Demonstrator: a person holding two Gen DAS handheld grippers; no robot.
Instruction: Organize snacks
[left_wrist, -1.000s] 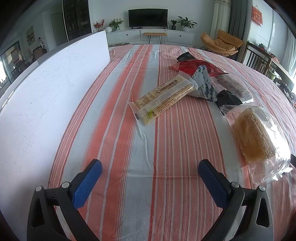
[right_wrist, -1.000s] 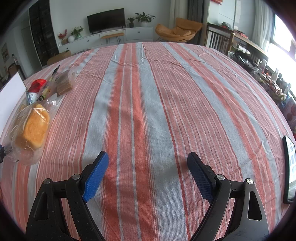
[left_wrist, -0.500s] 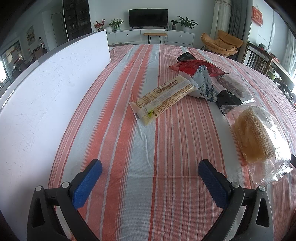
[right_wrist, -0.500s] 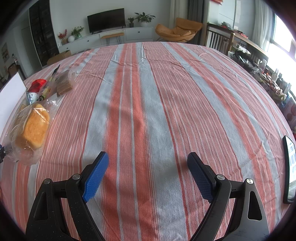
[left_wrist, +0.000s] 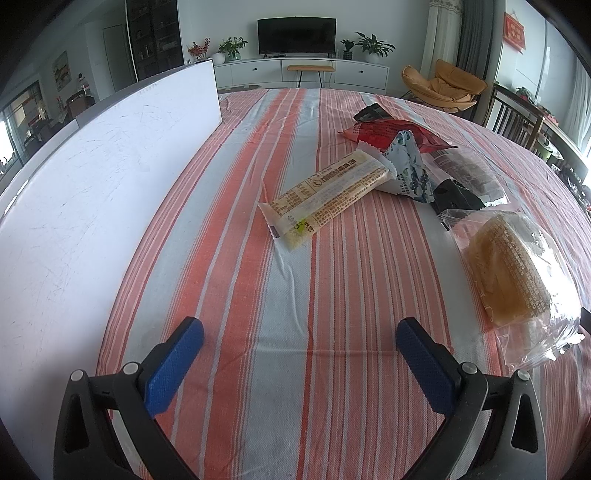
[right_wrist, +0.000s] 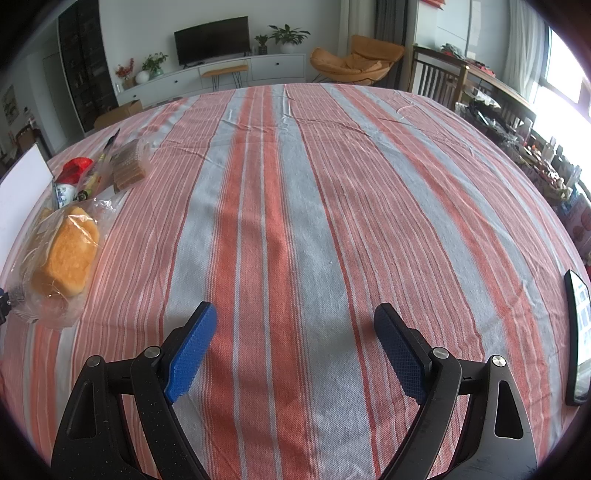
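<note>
- Left gripper (left_wrist: 299, 332) hung low over the striped tablecloth (left_wrist: 295, 295), jaws spread wide, nothing between the blue pads (left_wrist: 173, 365).
- Right gripper (right_wrist: 295, 325) likewise wide open and empty, above bare cloth, well apart from every snack.
- Snacks all lay loose and unsorted toward the right of the left wrist view: long beige bar packet (left_wrist: 325, 195) nearest the middle, its far end tucked against a blue-and-white pouch (left_wrist: 410, 173); red packet (left_wrist: 391, 134) behind that; small black wrapper (left_wrist: 454, 195) and a clear pack of dark slices (left_wrist: 469, 173) beside it; bagged bread (left_wrist: 513, 266) closest, just right of the left gripper.
- White board (left_wrist: 92, 177) stood upright along the left edge of the table; possibly the line to sort against, though not certain from these views.
- Likely risk with the bread: soft loaf in slack clear film, so a hard pinch could have crushed it, and a pinch on film alone could have let it swing or slip.
- Likely risk with the bar packet: thin and flat on cloth, so pads could have skidded over it or bunched the tablecloth up with it.
- Overlap at the pouch could have dragged neighbouring packets along and scattered the pile.
- Black phone-like slab (right_wrist: 578, 332) sat at the table's right edge in the right wrist view; a wide sweep there could have knocked it off.
</note>
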